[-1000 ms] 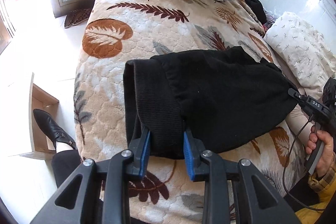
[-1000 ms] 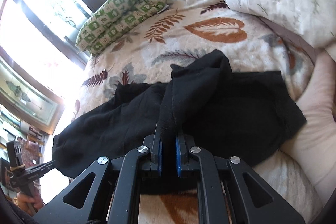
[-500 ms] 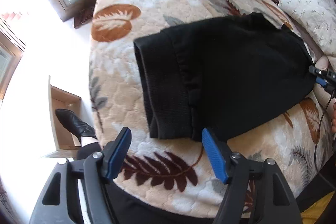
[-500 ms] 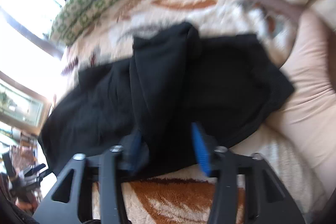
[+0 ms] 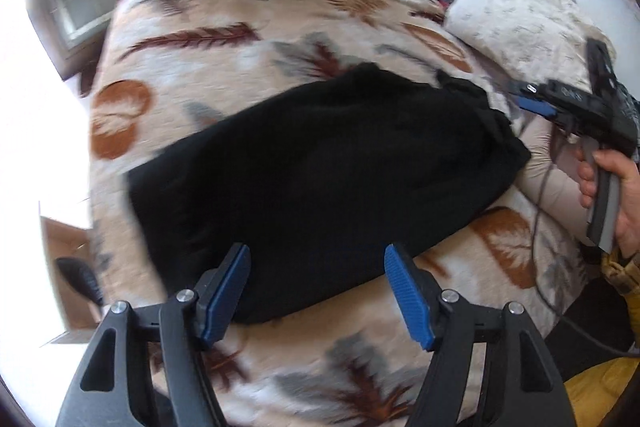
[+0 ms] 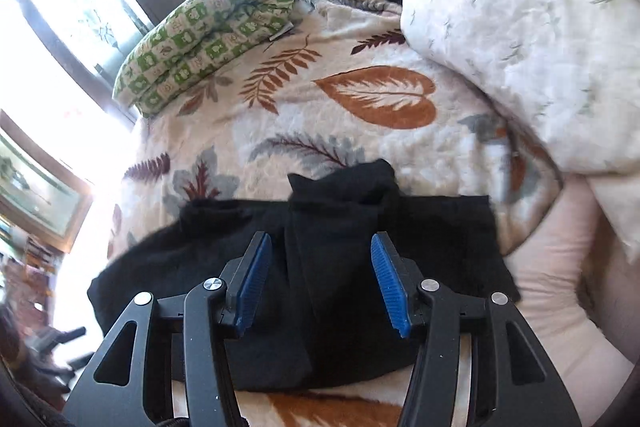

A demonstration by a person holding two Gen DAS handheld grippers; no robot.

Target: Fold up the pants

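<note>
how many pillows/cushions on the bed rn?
2. A green-and-white checked cushion lies at the far end of the leaf-print blanket, by the window. A white speckled pillow is along the right side. Others may be hidden beyond the frame.

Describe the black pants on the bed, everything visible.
The black pants are soft, matte, fleece-like fabric, folded into a compact, slightly rumpled bundle lying flat on the leaf-print blanket. In the right wrist view a narrower folded strip lies over the wider layer. Nothing grips them: both hand-held grippers hover open, their blue pads clear of the cloth.
</note>
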